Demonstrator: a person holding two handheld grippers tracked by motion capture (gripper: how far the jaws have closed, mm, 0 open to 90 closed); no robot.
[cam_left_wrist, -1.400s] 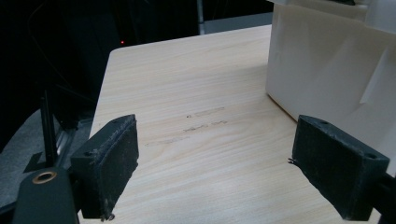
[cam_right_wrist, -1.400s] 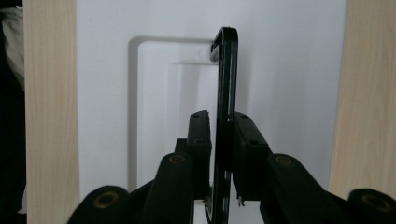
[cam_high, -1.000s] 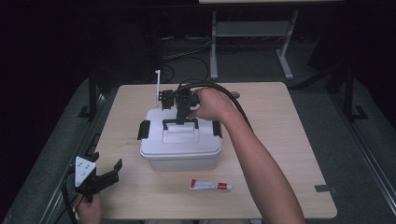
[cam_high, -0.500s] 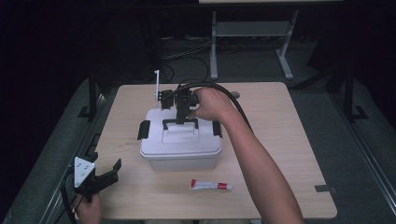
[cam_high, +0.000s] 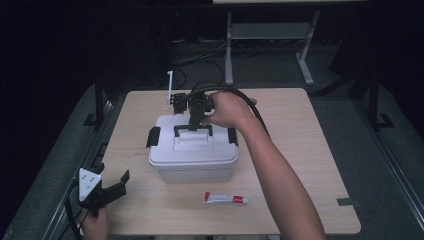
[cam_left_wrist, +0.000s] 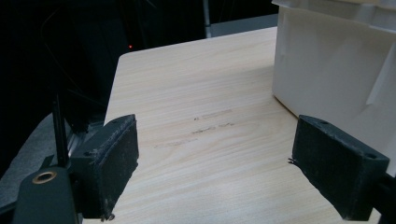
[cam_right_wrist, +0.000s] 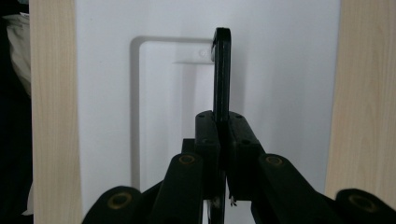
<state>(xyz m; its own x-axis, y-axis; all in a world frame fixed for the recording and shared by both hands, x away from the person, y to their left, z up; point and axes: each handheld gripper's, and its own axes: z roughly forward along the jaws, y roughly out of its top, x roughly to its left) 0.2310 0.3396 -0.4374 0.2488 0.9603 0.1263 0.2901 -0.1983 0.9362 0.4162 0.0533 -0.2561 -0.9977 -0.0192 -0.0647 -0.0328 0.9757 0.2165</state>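
A pale, wood-grained rectangular worktop (cam_high: 300, 150) fills the middle of the room, dark floor all round it. Near its centre, a little to the left, sits a white plastic storage box with a flat white lid (cam_high: 192, 150) and a black latch at each end. Across the top of the lid runs a slim black carrying handle (cam_high: 192, 129), standing upright.

A person's bare right forearm reaches in from the near right, over the box, with the right tongs (cam_high: 195, 119) pointing down at the lid. In the right gripper view those tongs (cam_right_wrist: 223, 128) are pressed together on the black handle (cam_right_wrist: 222, 70), whose bar rises edge-on between the pads above the white lid (cam_right_wrist: 280, 70).

The left tongs (cam_high: 112, 187) rest off the near left corner, well apart from the box, spread wide with nothing between them. In the left gripper view the wall of the box (cam_left_wrist: 327, 79) is just beyond the right-hand pad.

Smallest is a white and red tube (cam_high: 226, 199), lying flat on the worktop just near of the box.

I judge the step in hand to be taking hold of the handle. The next move likely calls for a straight upward pull, and whether the lid comes away or the whole box rises depends on the latches, which appear to be down.
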